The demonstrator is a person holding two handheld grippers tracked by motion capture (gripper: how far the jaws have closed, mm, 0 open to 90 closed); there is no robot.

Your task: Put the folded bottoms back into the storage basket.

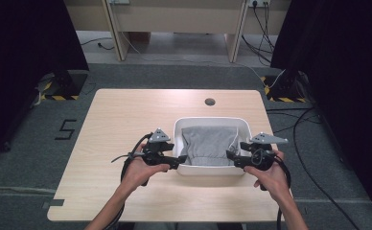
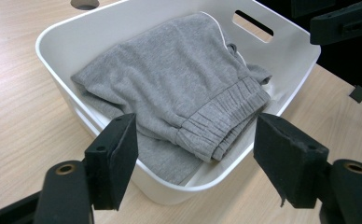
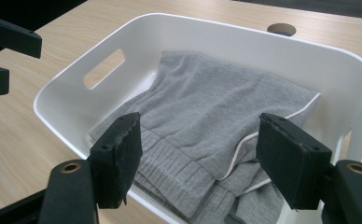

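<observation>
A white plastic tub (image 1: pixel 210 120) stands on the table, right of centre. Inside it lies a folded grey garment (image 1: pixel 209 143) with an elastic waistband and thin white piping. My left gripper (image 1: pixel 177 160) hovers at the tub's near left corner, jaws open and empty. My right gripper (image 1: pixel 232 158) is at the near right corner, also open and empty. In the left gripper view the left gripper (image 2: pixel 198 128) frames the waistband of the garment (image 2: pixel 170 74) over the tub's rim (image 2: pixel 53 35). In the right gripper view the right gripper (image 3: pixel 201 126) looks over the garment (image 3: pixel 216 93) and the tub (image 3: pixel 216 25).
The light wooden table (image 1: pixel 126 124) has a round cable hole (image 1: pixel 210 101) near its far edge. Bare tabletop lies left of the tub. Cables (image 1: pixel 313 158) run over the grey floor to the right, and stand bases sit at both far corners.
</observation>
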